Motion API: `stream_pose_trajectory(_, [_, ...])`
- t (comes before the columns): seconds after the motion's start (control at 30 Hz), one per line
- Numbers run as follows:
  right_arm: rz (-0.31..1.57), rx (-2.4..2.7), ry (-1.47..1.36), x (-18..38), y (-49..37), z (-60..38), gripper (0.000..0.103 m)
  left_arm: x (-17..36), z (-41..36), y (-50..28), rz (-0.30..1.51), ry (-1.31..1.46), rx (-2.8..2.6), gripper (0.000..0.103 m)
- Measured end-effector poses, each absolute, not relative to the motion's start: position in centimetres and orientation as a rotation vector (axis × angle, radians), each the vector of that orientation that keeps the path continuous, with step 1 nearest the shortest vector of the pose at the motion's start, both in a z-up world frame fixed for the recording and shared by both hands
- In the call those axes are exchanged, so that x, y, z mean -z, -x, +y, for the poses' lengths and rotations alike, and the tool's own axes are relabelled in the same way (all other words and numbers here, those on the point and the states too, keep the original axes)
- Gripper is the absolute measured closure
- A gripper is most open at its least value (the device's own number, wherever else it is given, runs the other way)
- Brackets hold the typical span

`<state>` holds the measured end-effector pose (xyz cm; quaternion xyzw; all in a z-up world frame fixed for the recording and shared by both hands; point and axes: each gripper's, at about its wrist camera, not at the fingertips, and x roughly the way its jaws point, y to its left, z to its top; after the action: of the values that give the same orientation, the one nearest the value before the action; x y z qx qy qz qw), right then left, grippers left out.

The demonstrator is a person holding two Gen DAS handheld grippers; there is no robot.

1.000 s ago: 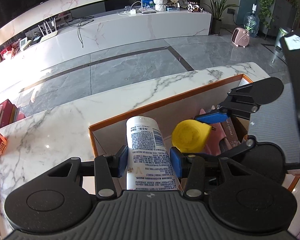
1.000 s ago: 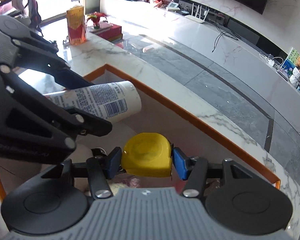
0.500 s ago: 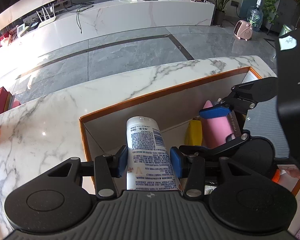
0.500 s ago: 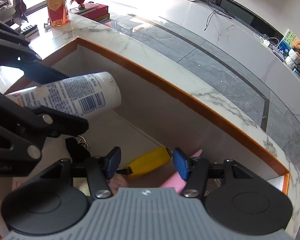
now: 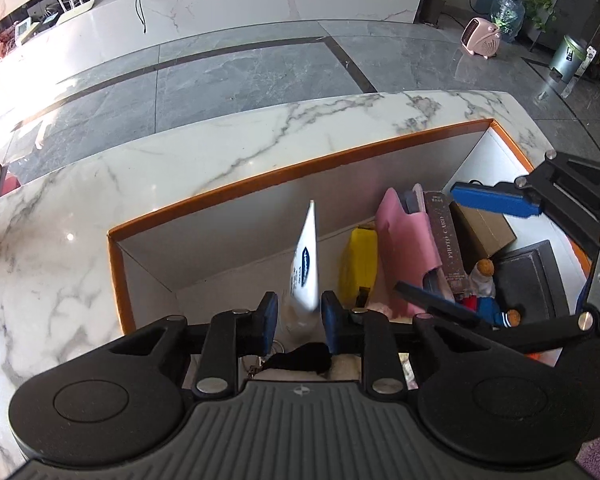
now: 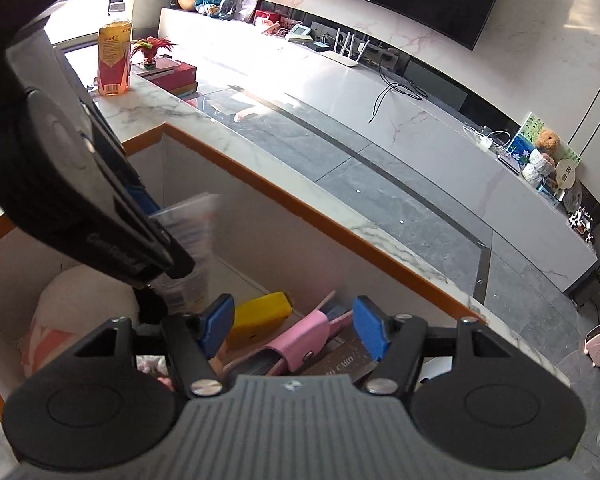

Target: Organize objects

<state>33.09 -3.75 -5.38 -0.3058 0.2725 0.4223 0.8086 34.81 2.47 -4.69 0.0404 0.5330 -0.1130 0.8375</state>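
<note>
left wrist view: white tube (image 5: pixel 306 264) stands between open left gripper (image 5: pixel 296 316) pads.

A white marble counter (image 5: pixel 204 160) carries an orange-rimmed box (image 5: pixel 284 174) — plus an orange carton (image 6: pixel 115 61).

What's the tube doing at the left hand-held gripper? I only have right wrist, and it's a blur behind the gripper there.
Observer: The white tube stands nearly upright between the fingers of the left hand-held gripper, crimped end up, in the left half of the orange-rimmed box. I cannot tell whether it is clamped.
Operator: What's at the box's right end? My own gripper hides it.
Observer: A small bear figurine beside a dark grey case.
</note>
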Motion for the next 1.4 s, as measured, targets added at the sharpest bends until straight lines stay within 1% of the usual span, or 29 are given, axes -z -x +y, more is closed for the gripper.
stream_pose_trajectory(0.1, [0.595, -0.902, 0.636, 5.6, -32.9, -4.3, 0.036, 4.5, 2.1, -34.8, 1.113, -0.108, 0.230, 0.082])
stream_pose_trajectory(0.13, [0.600, -0.902, 0.630, 5.6, -32.9, -4.3, 0.036, 4.4, 2.0, -34.7, 1.103, -0.113, 0.234, 0.083])
stream_pose_trajectory(0.47, [0.622, -0.897, 0.585, 5.0, -32.5, -5.4, 0.036, 2.6, 0.9, -33.0, 1.046, -0.169, 0.235, 0.083])
stream_pose_trajectory(0.57, [0.611, -0.898, 0.587, 3.9, -31.8, -5.9, 0.036, 1.5, 0.4, -31.8, 1.016, -0.187, 0.234, 0.078])
stream_pose_trajectory(0.67, [0.599, -0.898, 0.581, 2.6, -30.9, -6.4, 0.036, 0.3, 0.3, -30.6, 0.982, -0.187, 0.235, 0.071])
stream_pose_trajectory(0.73, [0.598, -0.899, 0.561, 1.7, -30.4, -7.0, 0.035, -0.5, 0.1, -29.6, 0.953, -0.188, 0.242, 0.063])
stream_pose_trajectory(0.77, [0.601, -0.900, 0.548, 1.3, -30.2, -7.2, 0.035, -0.8, 0.1, -29.1, 0.941, -0.189, 0.245, 0.060])
stream_pose_trajectory(0.8, [0.604, -0.901, 0.533, 0.8, -29.9, -7.5, 0.035, -1.2, 0.0, -28.5, 0.922, -0.190, 0.249, 0.057])
stream_pose_trajectory(0.9, [0.616, -0.893, 0.480, -0.5, -29.1, -8.6, 0.031, -2.4, -0.1, -26.7, 0.860, -0.182, 0.254, 0.052])
stream_pose_trajectory(1.07, [0.625, -0.845, 0.379, -2.6, -27.5, -10.8, 0.026, -4.3, 0.1, -23.2, 0.705, -0.145, 0.231, 0.041])
stream_pose_trajectory(1.13, [0.610, -0.827, 0.334, -3.1, -26.6, -11.8, 0.022, -4.9, 0.4, -21.9, 0.650, -0.132, 0.208, 0.028])
stream_pose_trajectory(1.23, [0.599, -0.785, 0.264, -3.5, -25.1, -13.5, 0.020, -5.1, 0.6, -19.9, 0.594, -0.117, 0.167, 0.021])
stream_pose_trajectory(1.4, [0.619, -0.725, 0.118, -3.1, -21.8, -16.3, 0.015, -4.1, 0.4, -16.7, 0.481, -0.083, 0.075, 0.020])
